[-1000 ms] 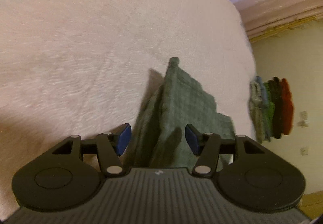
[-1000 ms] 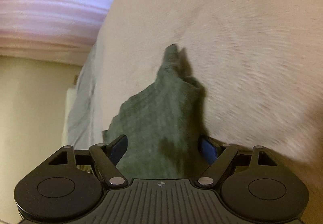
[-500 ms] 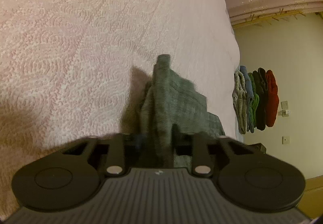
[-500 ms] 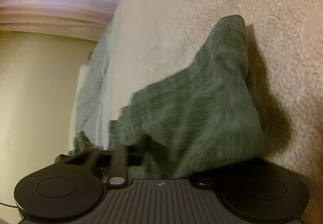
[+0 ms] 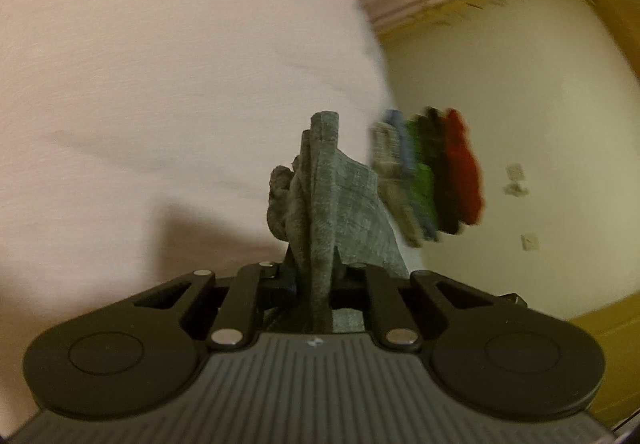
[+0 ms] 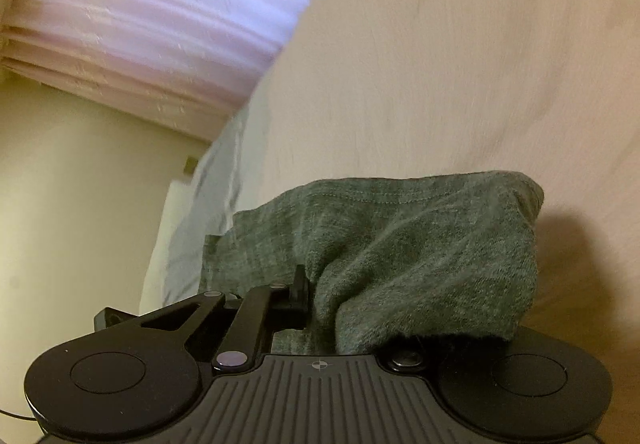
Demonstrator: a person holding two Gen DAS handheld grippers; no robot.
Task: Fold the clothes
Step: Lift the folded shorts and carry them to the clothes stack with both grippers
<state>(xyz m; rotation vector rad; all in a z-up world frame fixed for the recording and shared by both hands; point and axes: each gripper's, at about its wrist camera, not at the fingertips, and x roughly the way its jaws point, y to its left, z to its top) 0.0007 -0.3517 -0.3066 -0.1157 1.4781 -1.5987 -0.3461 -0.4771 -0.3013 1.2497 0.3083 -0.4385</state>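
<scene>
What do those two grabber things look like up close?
Both look alike. Each gripper, left and right, has a dark grey ribbed body with a tiny round crosshair mark in the middle, a big black round disc on each side, and black linkage arms joined by shiny silver pins. A thin dark cable shows at the right view's bottom left edge. No sleeves or hands show.

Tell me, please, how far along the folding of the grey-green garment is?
Done: both grippers, left and right, are shut on the grey-green garment. In hand: it hangs bunched above the bedspread. Left: laying it flat and making every fold.
</scene>
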